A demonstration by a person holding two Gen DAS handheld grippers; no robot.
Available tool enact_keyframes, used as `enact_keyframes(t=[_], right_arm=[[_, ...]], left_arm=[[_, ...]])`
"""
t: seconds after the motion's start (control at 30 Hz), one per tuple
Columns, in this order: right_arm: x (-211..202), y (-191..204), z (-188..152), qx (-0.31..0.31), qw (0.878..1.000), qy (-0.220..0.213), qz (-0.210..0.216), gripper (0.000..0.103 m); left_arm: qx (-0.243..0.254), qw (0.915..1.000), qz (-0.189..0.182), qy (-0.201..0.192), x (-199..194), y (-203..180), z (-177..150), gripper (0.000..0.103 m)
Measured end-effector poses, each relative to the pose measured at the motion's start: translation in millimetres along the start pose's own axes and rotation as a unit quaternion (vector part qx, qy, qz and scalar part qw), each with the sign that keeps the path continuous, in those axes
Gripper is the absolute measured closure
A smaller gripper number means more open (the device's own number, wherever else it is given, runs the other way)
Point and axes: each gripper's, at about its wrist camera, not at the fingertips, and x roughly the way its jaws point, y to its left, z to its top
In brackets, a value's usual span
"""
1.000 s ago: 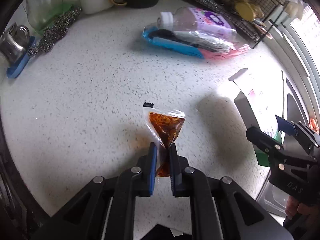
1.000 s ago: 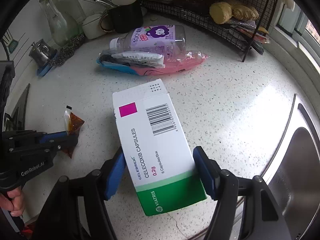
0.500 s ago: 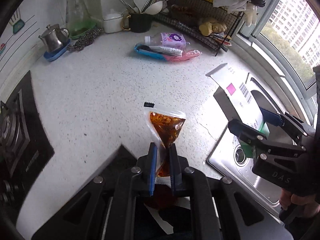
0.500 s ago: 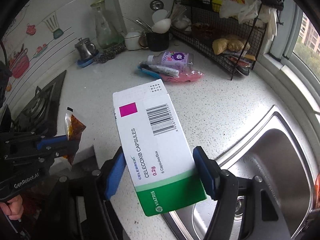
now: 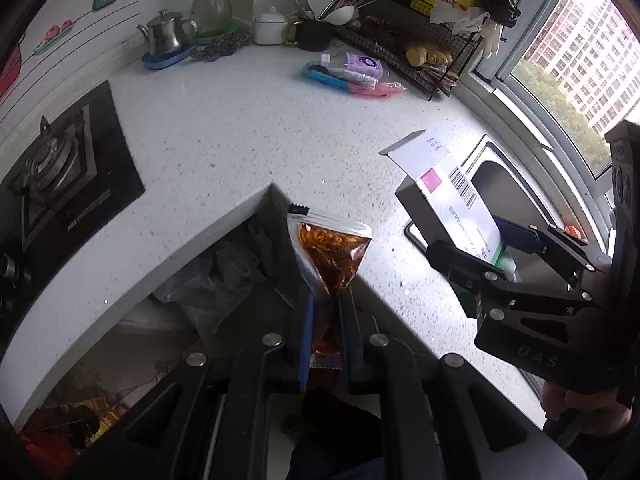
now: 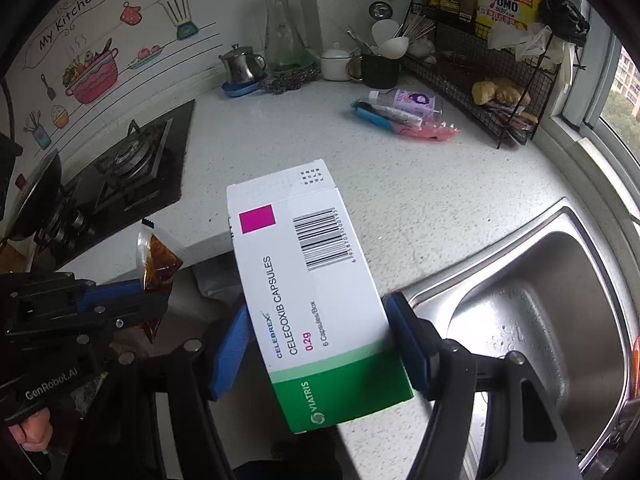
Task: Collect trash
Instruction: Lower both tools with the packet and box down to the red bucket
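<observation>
Grippers (image 5: 324,320) (image 6: 320,348) tilted steeply downward

Both grippers have lifted the clear red-brown sauce sachet (image 5: 330,258) and white-green medicine box (image 6: 316,292) off the white speckled table (image 5: 248,136), back past its near edge.

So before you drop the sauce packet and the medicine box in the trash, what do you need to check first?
1. Left gripper shut on the sauce packet: ok.
2. Right gripper shut on the medicine box: ok.
3. Both items lifted off the countertop: ok.
4. Trash bag in view below the counter edge: ok.
5. Packet directly over the bag's opening: cannot tell.
6. More trash left by the wire rack, the bottle and wrappers: not ok, still to collect.
</observation>
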Motion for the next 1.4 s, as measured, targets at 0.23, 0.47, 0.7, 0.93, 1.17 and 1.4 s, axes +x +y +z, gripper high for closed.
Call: enact_keyframes(t=[0.23, 0.47, 0.7, 0.93, 1.17, 1.4], right_arm=[[3, 50, -56, -0.007, 1.0, 0.017, 0.01, 0.038], [33, 84, -118, 0.001, 0.999, 0.047, 0.007, 0.038], [99, 89, -173, 0.019, 0.996, 0.082, -0.019, 0.038], [173, 65, -211, 0.034, 0.993, 0.092, -0.062, 0.038], [231, 42, -236, 0.049, 0.989, 0.102, -0.091, 0.038], [250, 22, -251, 0.079, 0.985, 0.115, -0.099, 0.038]], left_arm=[[-0.017, 0.9995, -0.014, 0.024, -4, 30, -75, 0.093], [-0.015, 0.9974, -0.027, 0.065, 32, 49, -144, 0.093], [-0.009, 0.9938, -0.05, 0.099, 110, 64, -188, 0.093], [0.001, 0.9905, -0.061, 0.123, 206, 78, -221, 0.092], [0.004, 0.9867, -0.076, 0.144, 291, 86, -237, 0.091], [0.026, 0.9845, -0.084, 0.152, 329, 76, -237, 0.07]])
